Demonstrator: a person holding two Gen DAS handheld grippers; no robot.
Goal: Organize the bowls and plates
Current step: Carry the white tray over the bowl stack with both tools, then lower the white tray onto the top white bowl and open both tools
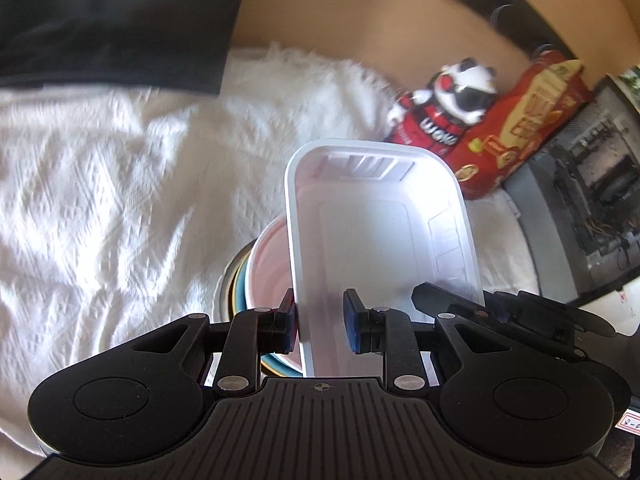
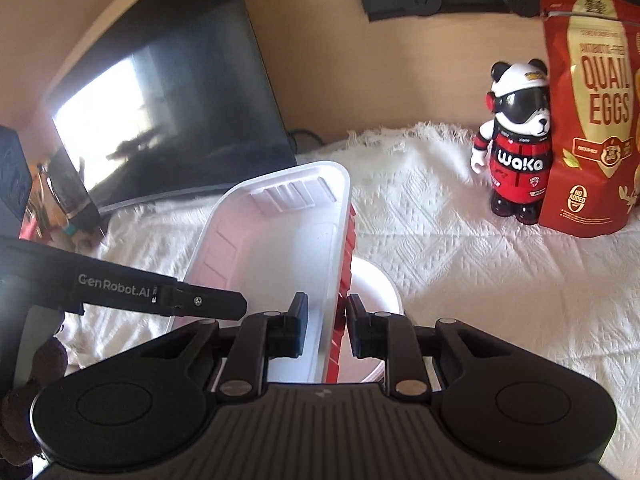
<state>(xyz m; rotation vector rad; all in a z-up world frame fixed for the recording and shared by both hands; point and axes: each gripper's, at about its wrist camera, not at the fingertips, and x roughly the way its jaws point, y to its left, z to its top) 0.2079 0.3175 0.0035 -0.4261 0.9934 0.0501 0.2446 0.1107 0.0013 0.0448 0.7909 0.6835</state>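
A white rectangular tray with a red outside is held between both grippers above a stack of round bowls. The stack shows a pale pink inner bowl, a blue rim and a metal rim. My left gripper straddles the tray's left wall, with the jaws a little apart. My right gripper straddles the tray's right wall, with a narrow gap at the pads. A white bowl lies under the tray in the right wrist view. The other gripper's arm reaches in from the left.
A white textured cloth covers the table. A panda figurine and a red quail-egg bag stand at the back right. A dark monitor leans at the back left. A computer case is at the right.
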